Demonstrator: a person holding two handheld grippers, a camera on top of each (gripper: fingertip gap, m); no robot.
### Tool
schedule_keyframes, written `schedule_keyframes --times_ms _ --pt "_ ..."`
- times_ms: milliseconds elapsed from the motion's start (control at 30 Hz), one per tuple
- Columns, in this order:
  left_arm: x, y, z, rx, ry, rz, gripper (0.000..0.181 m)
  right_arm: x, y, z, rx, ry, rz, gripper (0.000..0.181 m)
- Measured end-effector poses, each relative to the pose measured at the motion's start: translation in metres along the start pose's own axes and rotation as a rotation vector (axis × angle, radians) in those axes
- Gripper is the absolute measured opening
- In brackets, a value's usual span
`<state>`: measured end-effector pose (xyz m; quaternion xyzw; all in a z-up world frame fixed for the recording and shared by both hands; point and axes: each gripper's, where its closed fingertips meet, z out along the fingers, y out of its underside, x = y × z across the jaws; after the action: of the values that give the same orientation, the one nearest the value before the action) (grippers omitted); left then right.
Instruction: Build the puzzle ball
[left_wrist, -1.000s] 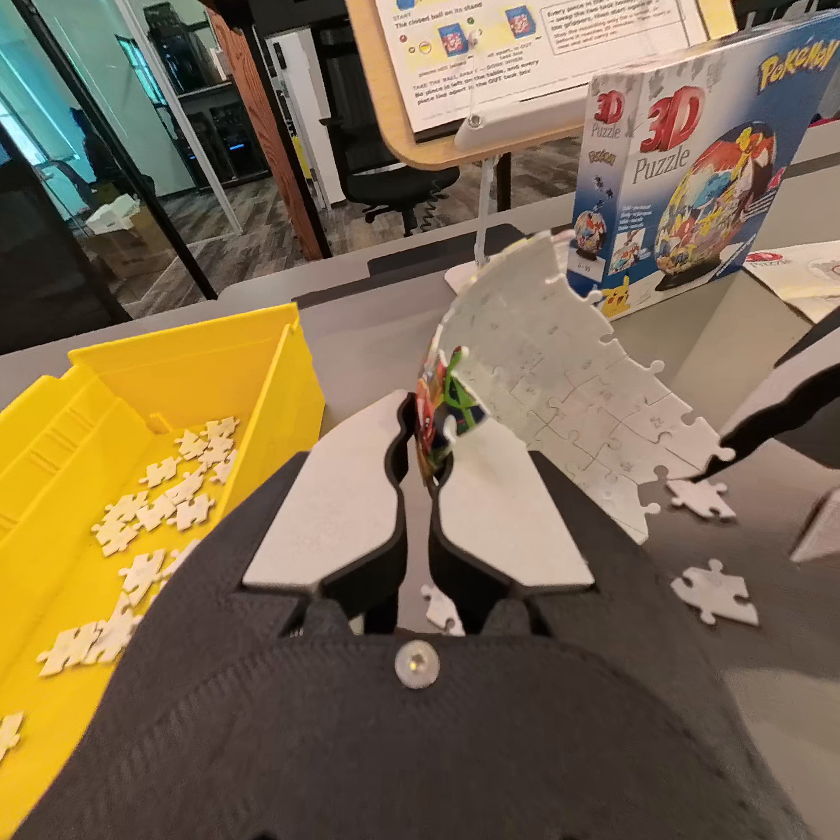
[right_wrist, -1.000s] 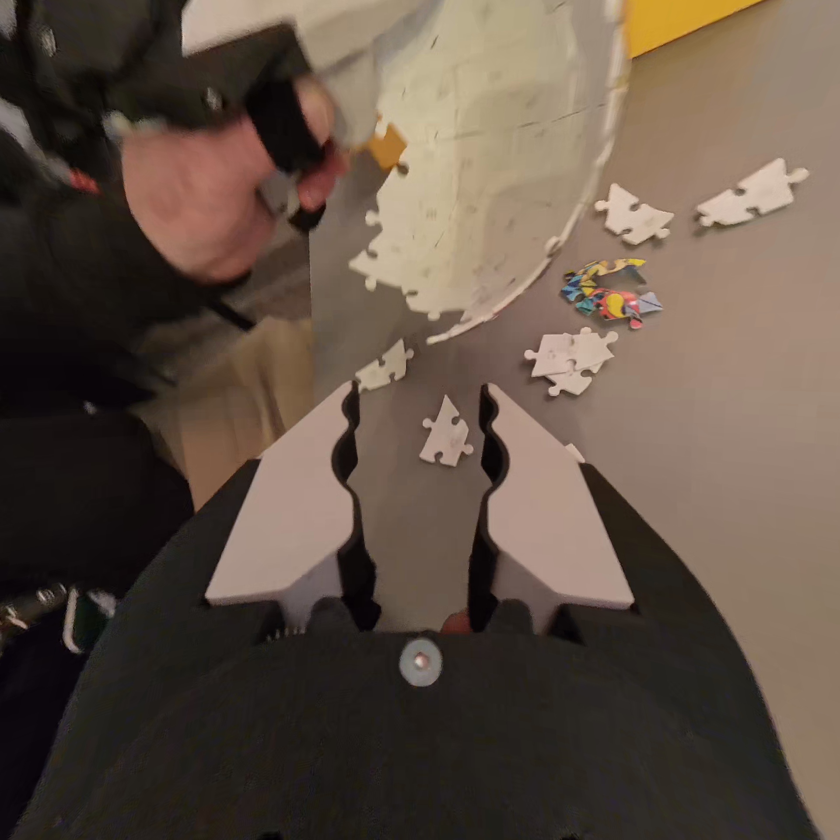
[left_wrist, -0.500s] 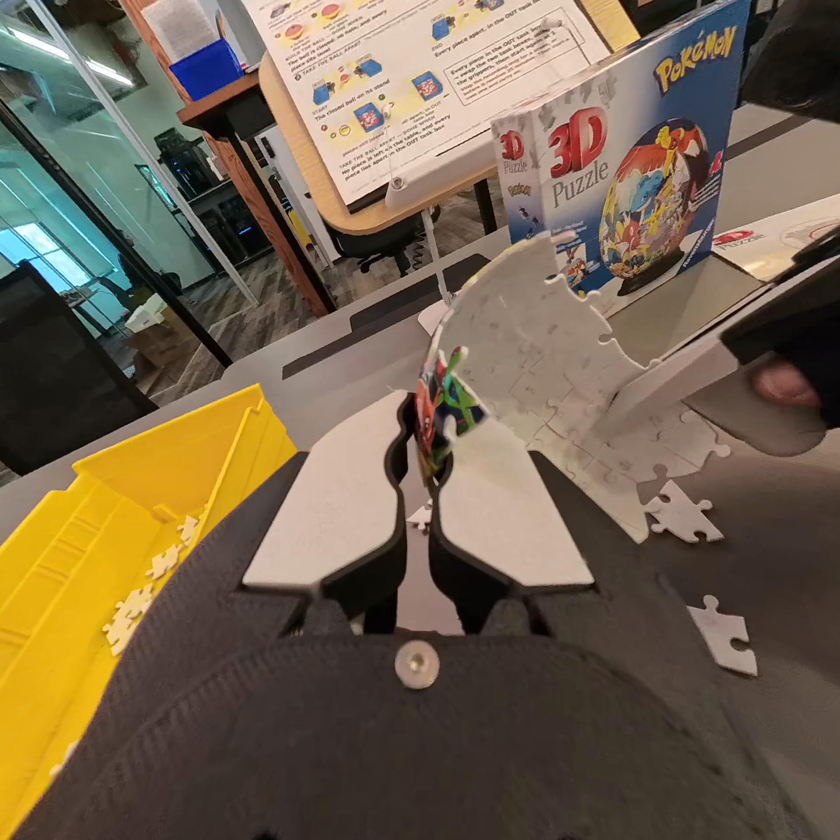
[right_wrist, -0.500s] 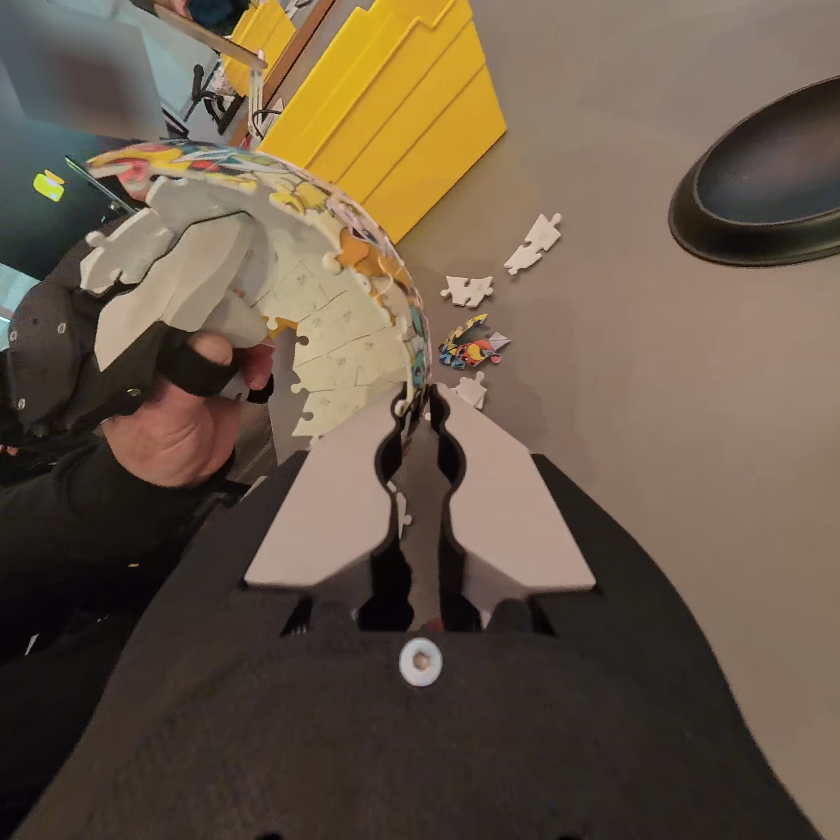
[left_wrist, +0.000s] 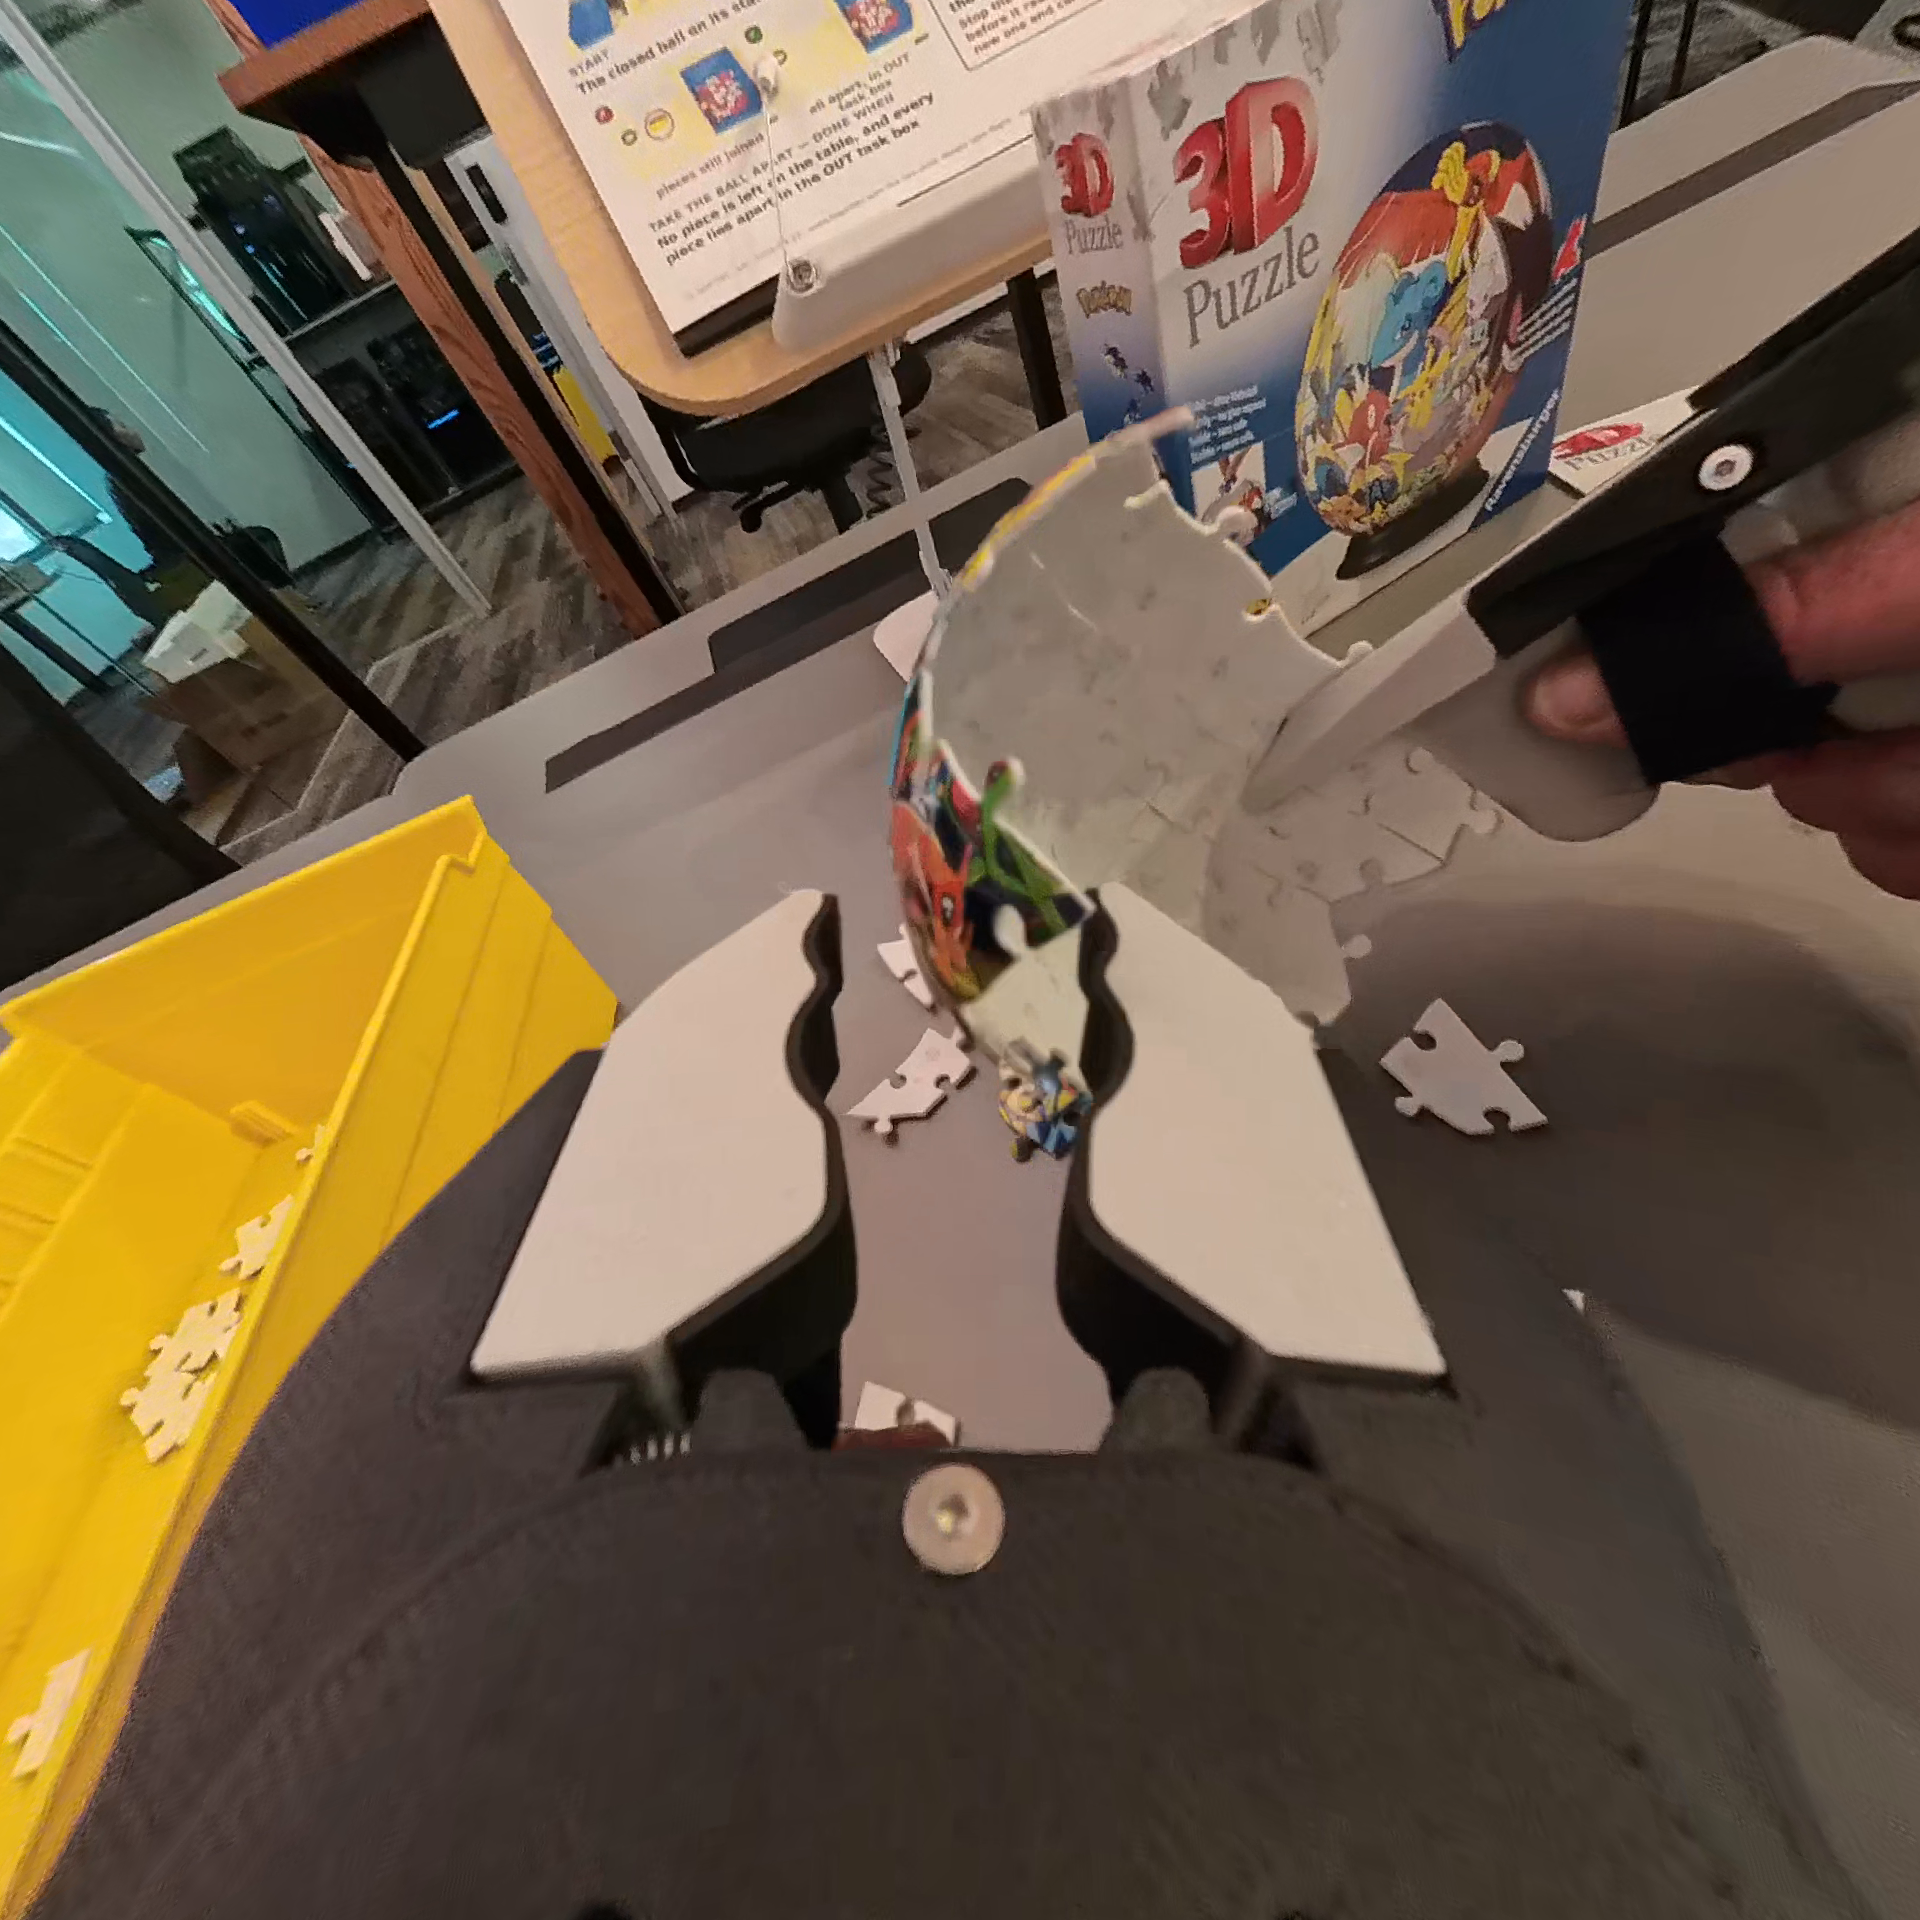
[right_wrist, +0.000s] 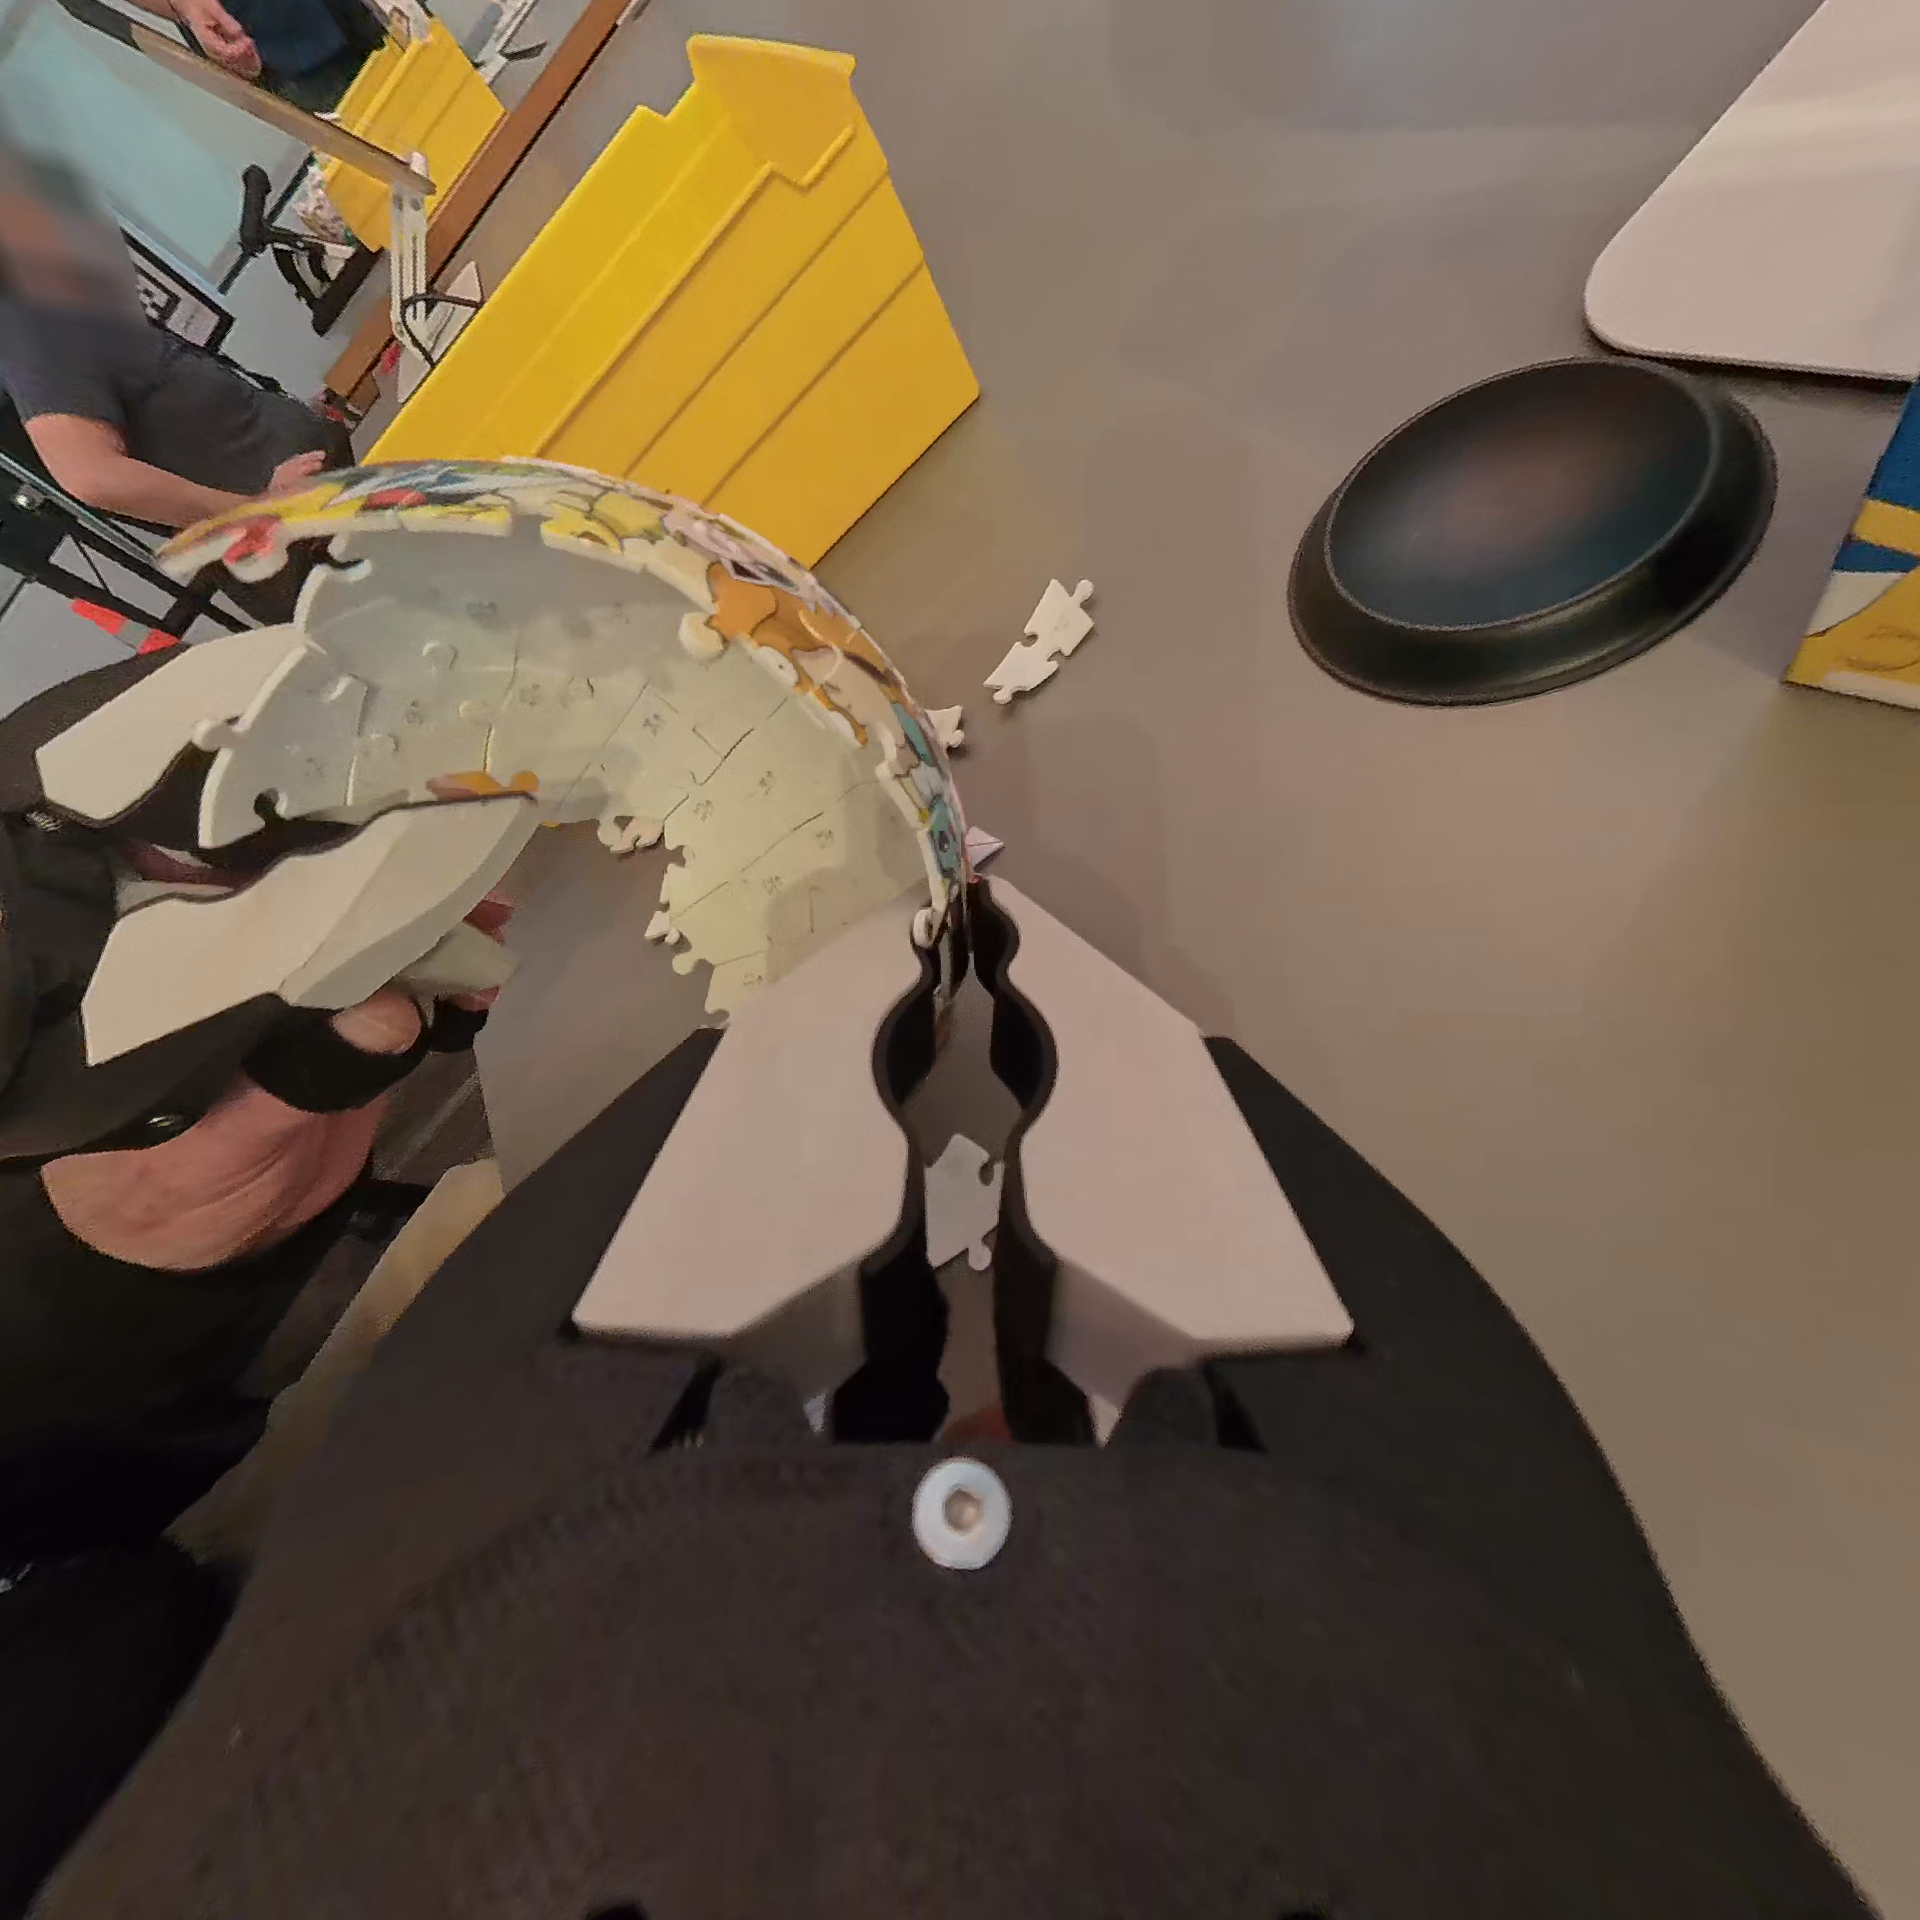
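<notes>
Puzzle ball shell (right_wrist: 665, 727) rim pinched by right claw (right_wrist: 961, 914), left claw (left_wrist: 961, 935) spread apart, contact with shell unclear

- Left gripper (left_wrist: 956, 935): two pale grey, wedge-shaped fingers (left_wrist: 686, 1174) with wavy black inner edges, set in a textured black housing with a silver screw (left_wrist: 953, 1520) at centre.
- Right gripper (right_wrist: 961, 914): the same build, with a white-ringed screw (right_wrist: 961, 1512).
- A hand (right_wrist: 208, 1174) in a black fingerless glove above a black sleeve (right_wrist: 135, 1403).
</notes>
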<state>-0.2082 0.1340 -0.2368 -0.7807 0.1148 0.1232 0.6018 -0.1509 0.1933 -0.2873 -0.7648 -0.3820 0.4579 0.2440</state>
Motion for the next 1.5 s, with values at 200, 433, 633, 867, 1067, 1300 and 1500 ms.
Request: schedule_keyframes --times_ms 200,433,633,867,1067,1300,1500 --pt "-0.008 -0.017 -0.009 0.030 0.019 -0.021 0.061 0.010 -0.005 -0.005 -0.005 0.082 -0.103 0.001" --pt "0.009 -0.029 -0.001 -0.034 0.069 0.136 0.064 0.001 -0.016 -0.009 -0.021 0.200 -0.316 0.000" --pt "-0.010 -0.016 0.009 -0.131 -0.132 0.352 0.041 -0.013 -0.023 -0.010 -0.013 0.268 -0.431 0.001" --pt "-0.029 -0.020 0.006 -0.099 -0.236 0.400 0.015 -0.023 -0.025 -0.009 -0.002 0.281 -0.467 0.001" --pt "-0.039 -0.021 0.006 -0.092 -0.257 0.358 0.004 -0.031 -0.032 -0.014 0.044 0.241 -0.456 0.009" --pt "-0.056 -0.005 0.006 -0.111 -0.250 0.241 0.004 -0.028 -0.029 -0.039 0.040 0.129 -0.379 0.022" --pt "-0.065 0.004 0.006 -0.110 -0.225 0.094 0.004 -0.007 0.044 -0.034 -0.331 0.070 -0.417 0.027"
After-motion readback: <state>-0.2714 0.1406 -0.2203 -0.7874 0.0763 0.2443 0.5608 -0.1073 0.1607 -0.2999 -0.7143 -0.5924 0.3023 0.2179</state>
